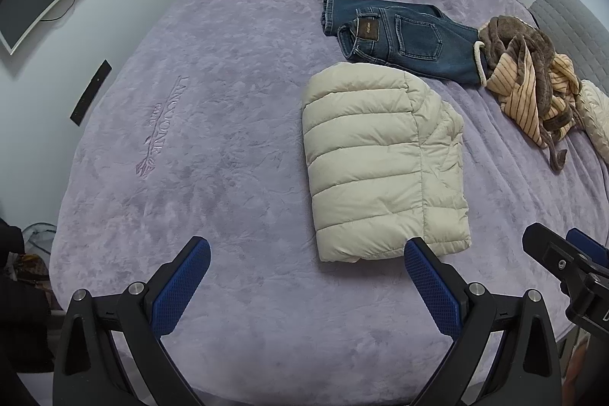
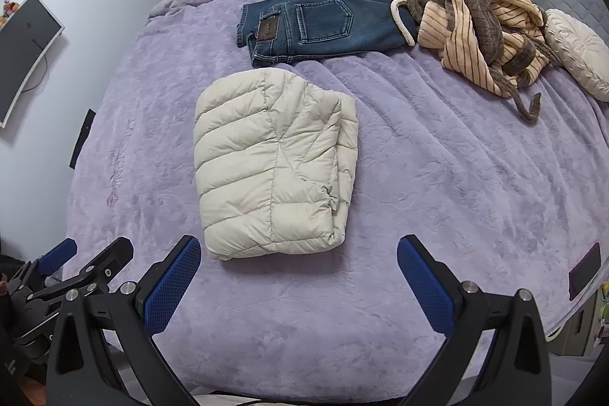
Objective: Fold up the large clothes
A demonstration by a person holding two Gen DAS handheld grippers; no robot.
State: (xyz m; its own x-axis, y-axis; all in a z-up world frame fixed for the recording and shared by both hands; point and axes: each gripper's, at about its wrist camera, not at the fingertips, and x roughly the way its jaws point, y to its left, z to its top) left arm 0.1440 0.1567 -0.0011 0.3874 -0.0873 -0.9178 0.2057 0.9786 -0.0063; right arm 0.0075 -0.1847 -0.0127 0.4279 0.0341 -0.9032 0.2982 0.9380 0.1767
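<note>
We see a bed covered by a lilac plush blanket (image 1: 228,124), and on it lies a cream puffer jacket (image 1: 380,162) already folded into a thick rectangle, its quilted back facing up and a sleeve tucked along its right edge. Our left tongs (image 1: 306,271) hover above the near part of the bed with both blue-padded arms spread wide and nothing between them; the right pad sits in front of the jacket's near corner, though we cannot tell whether it touches the fabric. Our right tongs (image 2: 298,267) are likewise spread wide and empty, just short of the jacket's near edge. Beyond the jacket, folded blue jeans (image 2: 319,21) rest flat, back pocket and leather patch up. Beside the jeans to the right sits a rumpled heap of brown fleece and striped peach cloth (image 2: 475,25), unfolded, with a cream cushion (image 2: 578,52) touching it at the bed's far right.
</note>
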